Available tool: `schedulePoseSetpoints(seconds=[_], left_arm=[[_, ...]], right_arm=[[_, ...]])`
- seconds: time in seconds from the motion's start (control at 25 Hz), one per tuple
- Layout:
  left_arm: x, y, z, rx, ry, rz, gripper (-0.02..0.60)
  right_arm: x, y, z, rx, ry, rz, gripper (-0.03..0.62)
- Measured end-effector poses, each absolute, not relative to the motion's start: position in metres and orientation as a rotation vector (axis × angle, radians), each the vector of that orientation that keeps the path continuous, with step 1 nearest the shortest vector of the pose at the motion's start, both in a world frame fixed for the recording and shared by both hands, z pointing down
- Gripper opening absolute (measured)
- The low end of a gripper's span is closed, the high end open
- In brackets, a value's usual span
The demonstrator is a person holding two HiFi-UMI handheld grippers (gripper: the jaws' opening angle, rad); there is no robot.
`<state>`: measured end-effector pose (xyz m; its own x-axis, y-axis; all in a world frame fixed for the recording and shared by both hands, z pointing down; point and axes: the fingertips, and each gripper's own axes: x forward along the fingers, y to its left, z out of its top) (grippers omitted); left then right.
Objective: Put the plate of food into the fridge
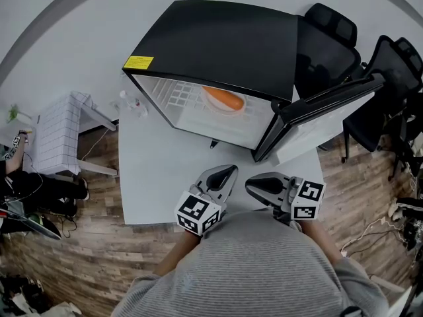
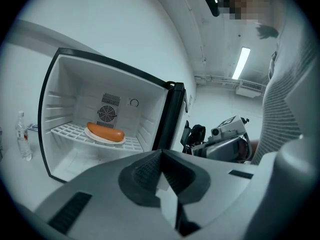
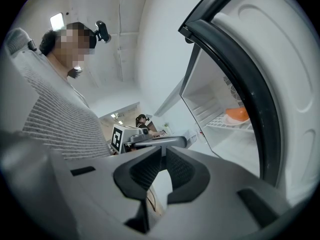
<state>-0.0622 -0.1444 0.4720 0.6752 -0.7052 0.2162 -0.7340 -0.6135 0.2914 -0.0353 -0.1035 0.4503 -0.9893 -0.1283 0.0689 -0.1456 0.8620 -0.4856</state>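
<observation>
A white plate with an orange sausage [image 1: 223, 100] rests on the wire shelf inside the black mini fridge [image 1: 218, 45], whose door [image 1: 317, 111] hangs open to the right. The left gripper view shows the plate [image 2: 105, 134] deep inside, and the right gripper view shows it [image 3: 237, 115] past the door's edge. My left gripper [image 1: 228, 172] hovers over the white table [image 1: 152, 177] in front of the fridge, shut and holding nothing [image 2: 161, 154]. Beside it, my right gripper [image 1: 251, 185] is also shut and empty [image 3: 163, 151], close to the door.
A small clear bottle [image 1: 132, 102] stands on the table left of the fridge. A white grid-patterned cabinet [image 1: 56, 134] sits on the wooden floor to the left. Black office chairs [image 1: 330, 45] crowd behind and right of the open door.
</observation>
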Motion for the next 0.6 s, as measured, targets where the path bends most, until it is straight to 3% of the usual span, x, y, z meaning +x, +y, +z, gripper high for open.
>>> schedulePoseSetpoints(seconds=[0.6], left_arm=[[-0.0556, -0.1415, 0.47, 2.543, -1.109, 0.093, 0.011]], right_arm=[[-0.0357, -0.0944, 0.4551, 0.207, -2.939, 0.617, 0.017]])
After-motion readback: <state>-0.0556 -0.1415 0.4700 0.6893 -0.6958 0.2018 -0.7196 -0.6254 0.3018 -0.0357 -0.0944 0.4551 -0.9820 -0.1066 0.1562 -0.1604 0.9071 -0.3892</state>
